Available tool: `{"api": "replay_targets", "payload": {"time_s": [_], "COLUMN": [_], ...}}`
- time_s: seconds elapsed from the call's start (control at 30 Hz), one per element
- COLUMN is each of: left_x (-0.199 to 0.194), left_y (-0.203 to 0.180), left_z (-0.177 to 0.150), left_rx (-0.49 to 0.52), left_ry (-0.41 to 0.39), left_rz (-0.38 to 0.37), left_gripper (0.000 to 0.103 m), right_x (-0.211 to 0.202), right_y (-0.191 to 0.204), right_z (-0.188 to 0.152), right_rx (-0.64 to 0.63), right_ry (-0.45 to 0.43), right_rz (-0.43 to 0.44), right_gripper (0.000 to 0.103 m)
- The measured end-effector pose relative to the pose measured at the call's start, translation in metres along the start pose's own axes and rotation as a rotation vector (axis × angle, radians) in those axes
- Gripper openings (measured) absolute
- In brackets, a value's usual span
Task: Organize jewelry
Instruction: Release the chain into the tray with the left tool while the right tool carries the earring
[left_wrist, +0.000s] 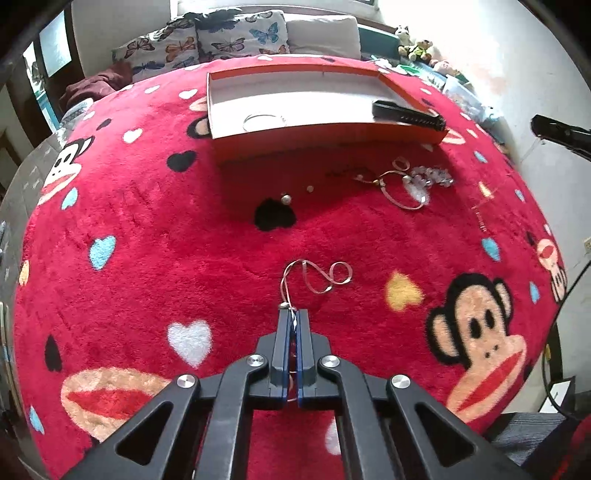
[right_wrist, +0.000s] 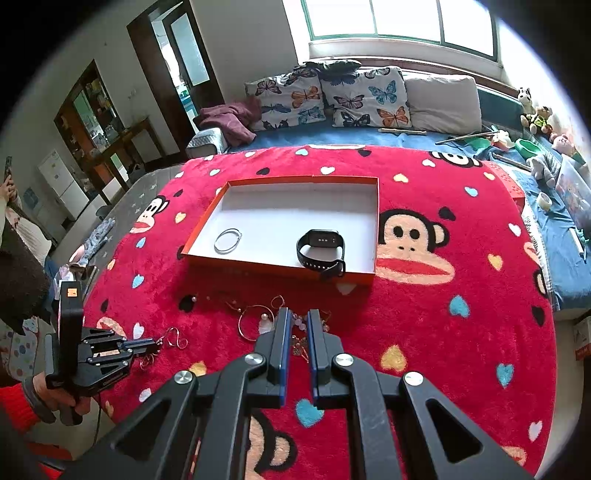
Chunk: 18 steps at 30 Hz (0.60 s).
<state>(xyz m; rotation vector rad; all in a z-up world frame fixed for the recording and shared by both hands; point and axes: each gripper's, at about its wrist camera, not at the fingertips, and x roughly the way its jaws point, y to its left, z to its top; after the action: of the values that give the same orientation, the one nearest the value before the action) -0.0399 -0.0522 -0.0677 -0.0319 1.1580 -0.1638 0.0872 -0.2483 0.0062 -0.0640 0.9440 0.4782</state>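
Note:
My left gripper (left_wrist: 294, 313) is shut on a thin rose-gold chain necklace (left_wrist: 325, 278) whose loops lie on the red blanket; it also shows in the right wrist view (right_wrist: 157, 344). An orange tray with a white floor (right_wrist: 280, 206) holds a silver bangle (right_wrist: 227, 240) and a black smartwatch (right_wrist: 321, 251). A pile of loose jewelry (left_wrist: 410, 179) with a gold bangle (right_wrist: 255, 325) and crystal beads lies in front of the tray. My right gripper (right_wrist: 297, 314) is open a little, hovering over that pile.
Two small pearl earrings (left_wrist: 286, 199) lie near the tray's front wall (left_wrist: 325, 138). The red monkey-print blanket (right_wrist: 443, 314) covers the bed. Butterfly pillows (right_wrist: 332, 96) and soft toys (right_wrist: 535, 114) sit at the back.

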Motion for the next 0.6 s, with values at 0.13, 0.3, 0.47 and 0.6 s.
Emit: {"api": "replay_targets", "payload": {"time_s": [0.13, 0.3, 0.47, 0.6], "left_x": [-0.010, -0.038, -0.075, -0.111], "left_y": [-0.001, 0.000, 0.002, -0.001], "left_z": [0.003, 0.016, 0.037, 0.062], "left_rx": [-0.019, -0.041, -0.055, -0.040], "left_ry": [-0.011, -0.069, -0.154, -0.244], "left_rz": [-0.028, -0.048, -0.074, -0.096], "left_gripper": [0.001, 0.001, 0.001, 0.001], "right_x": [-0.002, -0.008, -0.015, -0.019], "right_y": [-0.001, 0.001, 0.004, 0.004], "right_z": [0.001, 0.005, 0.014, 0.023], "right_rx": [-0.001, -0.008, -0.019, -0.025], "right_ry": [-0.007, -0.024, -0.042, -0.055], "right_rz": [0.001, 0.004, 0.026, 0.055], "right_gripper": [0.010, 0.010, 0.010, 0.010]}}
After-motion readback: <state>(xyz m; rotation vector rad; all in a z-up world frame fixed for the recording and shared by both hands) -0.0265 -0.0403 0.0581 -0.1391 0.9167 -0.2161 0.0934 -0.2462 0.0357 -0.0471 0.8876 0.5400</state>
